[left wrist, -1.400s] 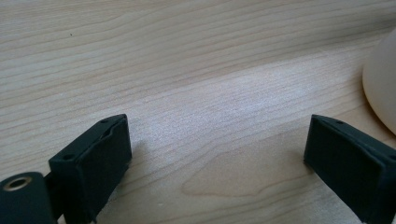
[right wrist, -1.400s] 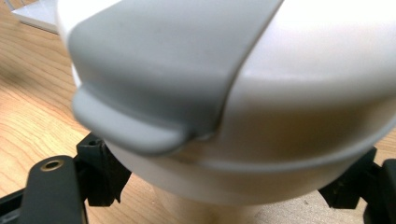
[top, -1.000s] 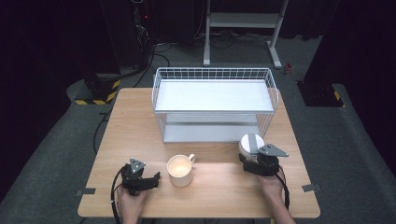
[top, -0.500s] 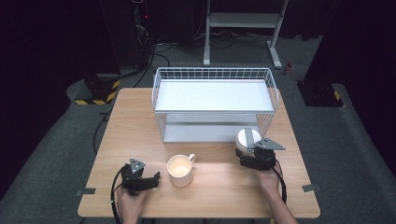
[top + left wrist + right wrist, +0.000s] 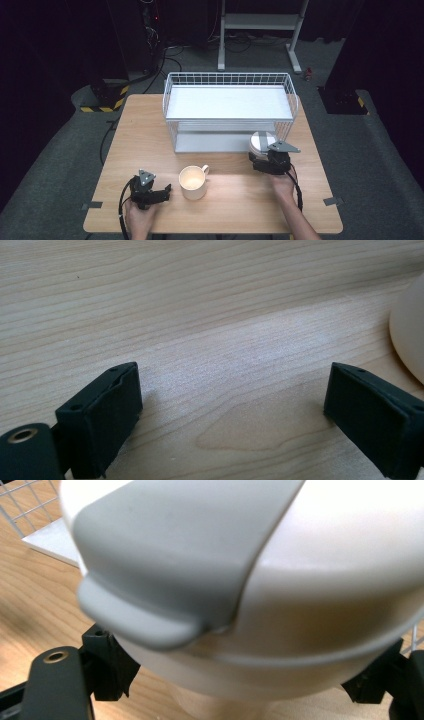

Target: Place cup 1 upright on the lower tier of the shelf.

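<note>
The right tongs (image 5: 264, 156) gripped a round white lidded container with a grey strap (image 5: 262, 142), apparently held clear of the wooden counter (image 5: 240, 200), just before the white wire rack (image 5: 230, 107). The left tongs (image 5: 161, 192) stood wide open, empty, beside a cream mug (image 5: 192, 182).
</note>
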Demonstrator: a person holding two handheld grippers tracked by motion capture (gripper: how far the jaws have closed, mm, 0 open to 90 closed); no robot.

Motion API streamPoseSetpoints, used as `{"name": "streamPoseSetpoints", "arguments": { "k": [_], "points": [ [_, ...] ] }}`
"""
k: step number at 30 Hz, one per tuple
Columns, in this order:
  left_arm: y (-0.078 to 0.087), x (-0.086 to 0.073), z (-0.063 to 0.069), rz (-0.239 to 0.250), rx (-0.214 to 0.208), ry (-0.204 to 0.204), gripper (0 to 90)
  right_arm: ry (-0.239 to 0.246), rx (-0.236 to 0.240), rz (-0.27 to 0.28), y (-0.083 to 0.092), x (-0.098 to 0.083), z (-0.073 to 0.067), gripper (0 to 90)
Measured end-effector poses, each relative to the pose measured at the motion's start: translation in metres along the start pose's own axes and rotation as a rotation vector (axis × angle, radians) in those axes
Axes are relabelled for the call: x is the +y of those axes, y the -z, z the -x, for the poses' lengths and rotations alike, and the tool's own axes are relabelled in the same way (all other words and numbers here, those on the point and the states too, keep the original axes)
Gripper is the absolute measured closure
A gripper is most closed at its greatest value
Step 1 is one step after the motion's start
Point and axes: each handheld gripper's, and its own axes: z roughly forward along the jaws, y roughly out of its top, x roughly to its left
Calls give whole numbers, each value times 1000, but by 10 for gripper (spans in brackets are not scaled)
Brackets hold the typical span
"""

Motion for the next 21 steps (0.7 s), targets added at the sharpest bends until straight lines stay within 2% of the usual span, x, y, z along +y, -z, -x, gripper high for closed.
{"name": "streamPoseSetpoints", "arguments": {
  "k": [21],
  "points": [
    [0,0,0,2,2,1,92,-22,-37,-37,-24,10,8,187]
  ]
}}
